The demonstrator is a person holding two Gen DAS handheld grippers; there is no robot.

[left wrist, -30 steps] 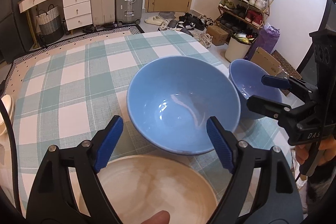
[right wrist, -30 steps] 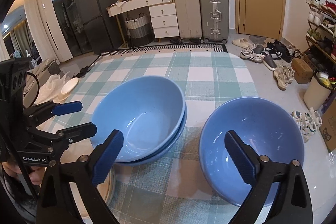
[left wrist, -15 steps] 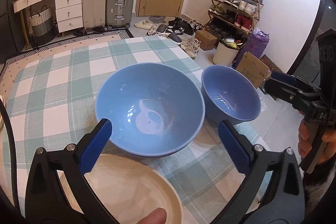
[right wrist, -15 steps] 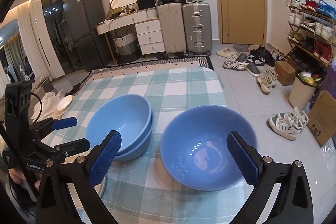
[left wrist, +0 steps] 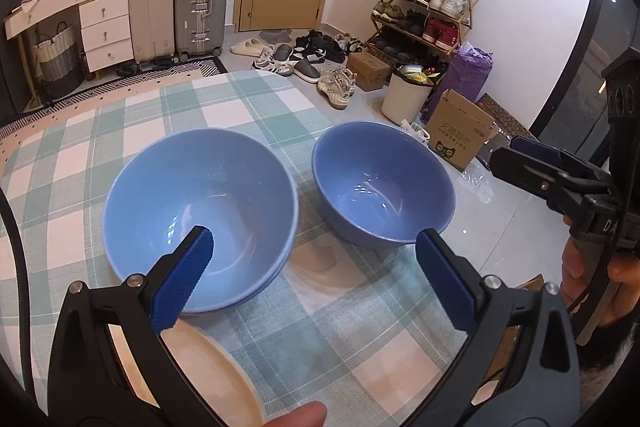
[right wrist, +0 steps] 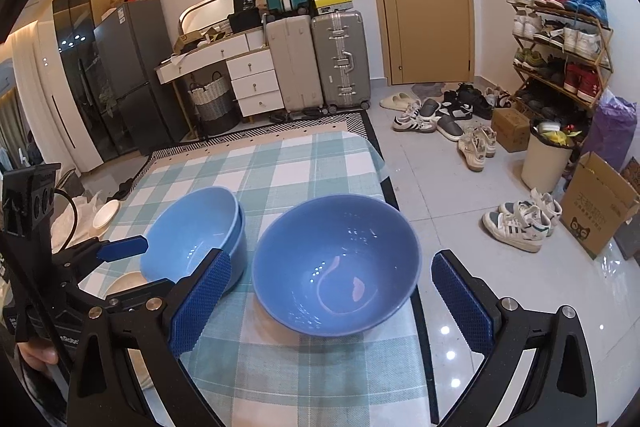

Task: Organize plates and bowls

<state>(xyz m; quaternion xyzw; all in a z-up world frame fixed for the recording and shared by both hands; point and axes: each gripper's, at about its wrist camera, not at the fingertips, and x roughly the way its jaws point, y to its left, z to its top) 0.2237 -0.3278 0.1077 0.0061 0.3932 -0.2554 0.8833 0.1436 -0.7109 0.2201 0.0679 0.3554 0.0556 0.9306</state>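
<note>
Two light-blue bowls sit nested as a stack (left wrist: 200, 211) on the checked tablecloth, also seen as the stack (right wrist: 192, 227) in the right wrist view. A single blue bowl (left wrist: 380, 183) stands to their right, near the table's right edge, and shows as the single bowl (right wrist: 336, 259). A beige plate (left wrist: 208, 379) lies close in front of the stack. My left gripper (left wrist: 316, 255) hangs open and wide above the near side of both, holding nothing. My right gripper (right wrist: 330, 263) is open too, raised behind the single bowl and not touching it.
The green and white checked table (right wrist: 280, 163) ends just right of the single bowl. Beyond the edge the tiled floor holds shoes, a cardboard box (right wrist: 600, 211) and a white bin (right wrist: 546, 163). A small white dish (right wrist: 106, 213) lies off the table's left side.
Both grippers have drawn back and up from the bowls, which now look smaller and farther off. The left jaws spread wider. The bowls have stayed in place.
</note>
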